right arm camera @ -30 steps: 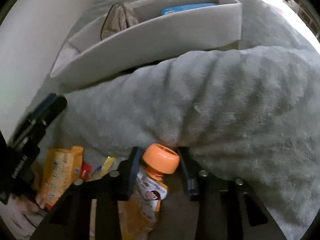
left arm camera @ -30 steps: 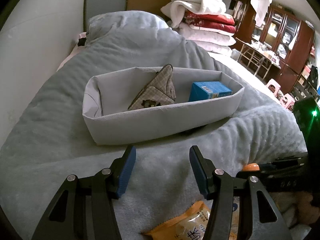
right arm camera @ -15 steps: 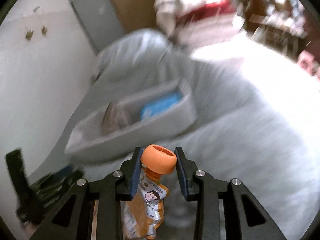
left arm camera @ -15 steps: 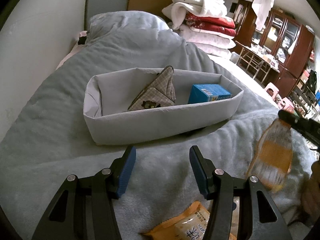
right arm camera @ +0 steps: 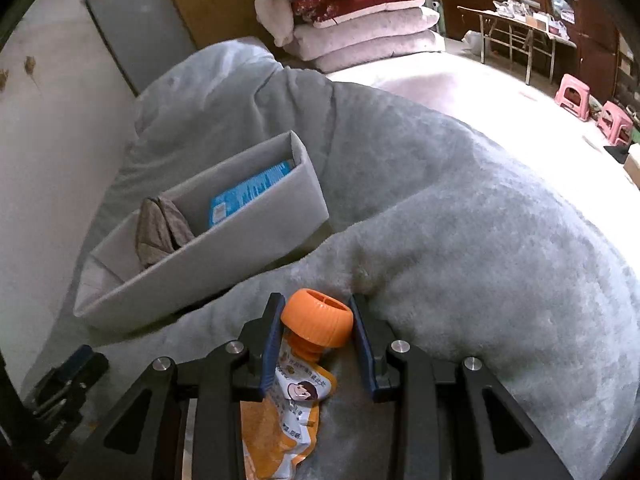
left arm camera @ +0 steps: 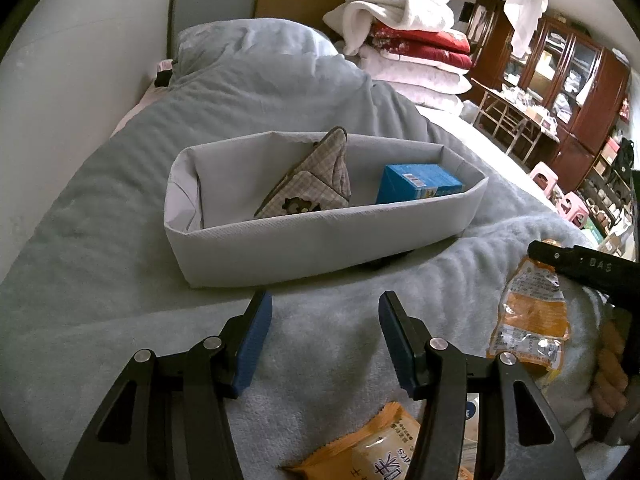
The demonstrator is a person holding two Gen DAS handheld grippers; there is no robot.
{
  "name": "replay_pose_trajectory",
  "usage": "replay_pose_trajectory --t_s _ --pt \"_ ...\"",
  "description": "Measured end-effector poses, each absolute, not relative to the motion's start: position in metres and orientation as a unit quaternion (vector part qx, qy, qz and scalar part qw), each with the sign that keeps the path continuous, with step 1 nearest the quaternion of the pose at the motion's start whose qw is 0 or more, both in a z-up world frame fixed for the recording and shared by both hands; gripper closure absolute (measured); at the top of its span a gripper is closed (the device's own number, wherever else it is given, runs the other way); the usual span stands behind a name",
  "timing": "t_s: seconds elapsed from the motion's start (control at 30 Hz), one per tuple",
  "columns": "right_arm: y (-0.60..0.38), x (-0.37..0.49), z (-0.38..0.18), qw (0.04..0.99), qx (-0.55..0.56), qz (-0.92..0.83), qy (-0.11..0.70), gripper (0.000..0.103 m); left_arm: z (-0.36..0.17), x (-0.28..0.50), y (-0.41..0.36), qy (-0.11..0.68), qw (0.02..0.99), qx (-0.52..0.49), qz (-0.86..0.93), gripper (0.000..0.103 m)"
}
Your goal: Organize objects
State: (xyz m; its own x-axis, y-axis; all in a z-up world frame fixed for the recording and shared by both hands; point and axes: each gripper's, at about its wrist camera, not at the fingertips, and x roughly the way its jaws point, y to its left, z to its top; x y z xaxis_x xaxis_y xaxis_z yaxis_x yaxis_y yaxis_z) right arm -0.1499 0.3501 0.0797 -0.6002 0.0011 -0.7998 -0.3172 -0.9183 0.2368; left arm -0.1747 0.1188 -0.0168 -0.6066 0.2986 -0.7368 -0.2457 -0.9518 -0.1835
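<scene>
The right claw (right arm camera: 316, 334) is squeezing the orange cap of a drink pouch (right arm camera: 280, 412), which is hanging above the gray blanket (right arm camera: 480, 240) near the gray box (right arm camera: 224, 256). The left claw (left arm camera: 325, 332) is staying wide open and holding nothing, just above a snack bag (left arm camera: 372, 452).

Pouch (left arm camera: 313, 188) lies left of carton (left arm camera: 418, 189) inside bin (left arm camera: 320, 240).

One grey fabric bin (left arm camera: 304, 240) holds one blue box (left arm camera: 418, 188) and one checked pouch (left arm camera: 316, 184); one orange-capped drink pouch (right arm camera: 296, 392), one snack packet (left arm camera: 376, 452), two pink stools (right arm camera: 572, 96).
</scene>
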Motion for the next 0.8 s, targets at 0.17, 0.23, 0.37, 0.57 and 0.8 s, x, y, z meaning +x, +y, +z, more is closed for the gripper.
replay_pose_trajectory --t_s 0.17,0.23,0.37,0.57,0.8 --pt "0.349 -0.154 0.074 0.094 -0.442 0.875 0.174 0.072 -0.017 -0.176 0.119 -0.031 0.152 -0.417 0.895 0.048" --pt "0.349 -0.156 0.073 0.095 -0.444 0.874 0.172 0.072 -0.017 -0.175 0.119 -0.031 0.152 -0.418 0.895 0.048" --pt "0.348 -0.16 0.071 0.096 -0.448 0.873 0.165 0.071 -0.017 -0.176 0.119 -0.031 0.152 -0.417 0.895 0.048" --pt "0.349 -0.16 0.072 0.096 -0.449 0.873 0.164 0.071 -0.017 -0.176 0.119 -0.031 0.152 -0.418 0.895 0.048" --pt "0.349 -0.16 0.072 0.096 -0.449 0.873 0.163 0.071 -0.017 -0.176 0.119 -0.031 0.152 -0.418 0.895 0.048"
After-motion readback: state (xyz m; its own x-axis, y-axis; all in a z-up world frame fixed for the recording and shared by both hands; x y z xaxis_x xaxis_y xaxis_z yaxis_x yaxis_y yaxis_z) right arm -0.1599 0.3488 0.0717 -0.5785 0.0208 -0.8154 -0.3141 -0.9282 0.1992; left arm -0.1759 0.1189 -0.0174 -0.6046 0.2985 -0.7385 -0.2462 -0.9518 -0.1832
